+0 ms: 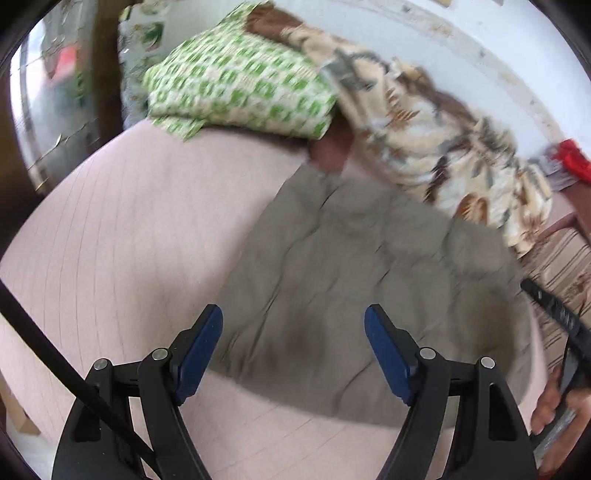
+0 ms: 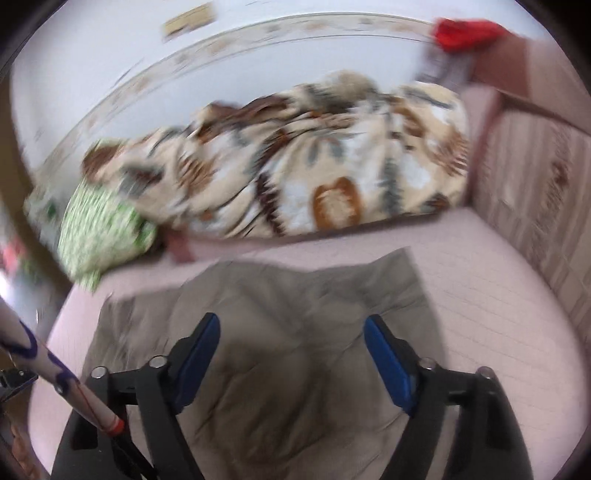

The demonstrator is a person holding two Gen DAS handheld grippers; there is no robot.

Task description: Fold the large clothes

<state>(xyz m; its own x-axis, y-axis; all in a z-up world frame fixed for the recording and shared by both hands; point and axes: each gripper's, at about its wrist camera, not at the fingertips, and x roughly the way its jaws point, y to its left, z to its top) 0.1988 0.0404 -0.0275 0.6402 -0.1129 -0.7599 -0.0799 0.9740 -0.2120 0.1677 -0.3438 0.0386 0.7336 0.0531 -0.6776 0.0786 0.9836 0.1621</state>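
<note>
A grey-brown garment (image 1: pixel 354 273) lies folded and wrinkled on the pink bed sheet (image 1: pixel 140 221). My left gripper (image 1: pixel 293 332) is open and empty, hovering above the garment's near edge. In the right wrist view the same garment (image 2: pixel 280 332) lies flat below my right gripper (image 2: pixel 291 339), which is open and empty above its middle. The person's right hand and the other gripper's handle (image 1: pixel 561 373) show at the right edge of the left wrist view. Both views are motion-blurred.
A green-and-white patterned pillow (image 1: pixel 240 85) and a crumpled beige floral blanket (image 2: pixel 295 173) lie at the far side of the bed against the white wall. A striped headboard (image 2: pixel 535 206) stands at the right, with a red item (image 2: pixel 465 31) above it.
</note>
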